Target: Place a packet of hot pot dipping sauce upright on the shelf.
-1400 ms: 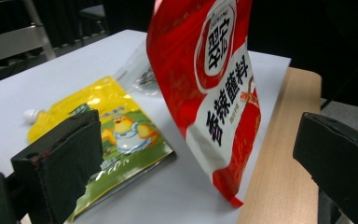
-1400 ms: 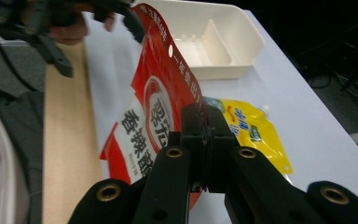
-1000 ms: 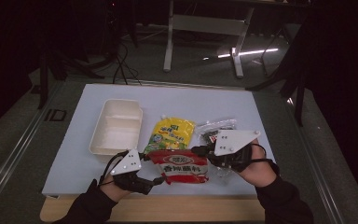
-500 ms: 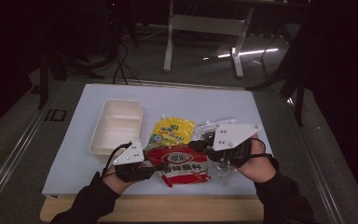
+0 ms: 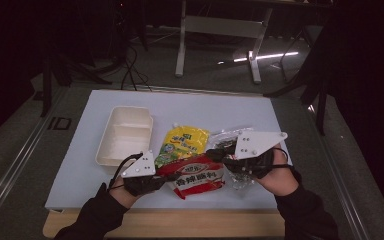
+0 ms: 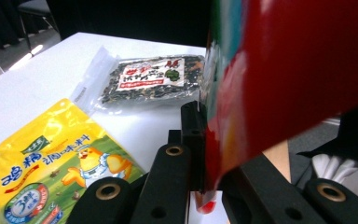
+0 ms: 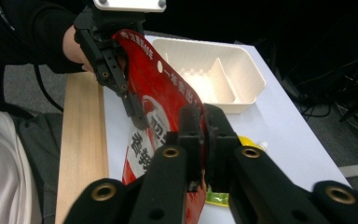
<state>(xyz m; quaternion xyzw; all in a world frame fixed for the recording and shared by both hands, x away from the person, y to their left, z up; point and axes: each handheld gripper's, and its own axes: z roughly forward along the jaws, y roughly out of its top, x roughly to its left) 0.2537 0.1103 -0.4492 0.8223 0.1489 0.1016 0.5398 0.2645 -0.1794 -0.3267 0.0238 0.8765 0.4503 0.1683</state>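
Red packet point(image 5: 198, 176) is gripped at both ends: left gripper point(image 5: 156, 176) jaws have just clamped onto one edge, right gripper point(image 5: 215, 154) jaws are pinched on the opposite edge. It hangs between them, above the table point(image 5: 80, 165). Looks like tear-open step; next move calls for opposing pull, firm grip. Yellow pouch point(image 5: 187, 142) and tray point(image 5: 125, 135) sit beyond.

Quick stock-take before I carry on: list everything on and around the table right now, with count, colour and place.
red packet: 1, red, raised at the near edge, gripped at both ends
yellow pouch: 1, yellow, table centre, behind the red packet
clear bag: 1, clear with dark contents, right of the yellow pouch
tray: 1, cream, two compartments, empty, left of the yellow pouch
table: 1, white top, wooden near edge
left gripper: 1, black, jaws have just closed on the red packet's left end
right gripper: 1, black, clamped on its right end
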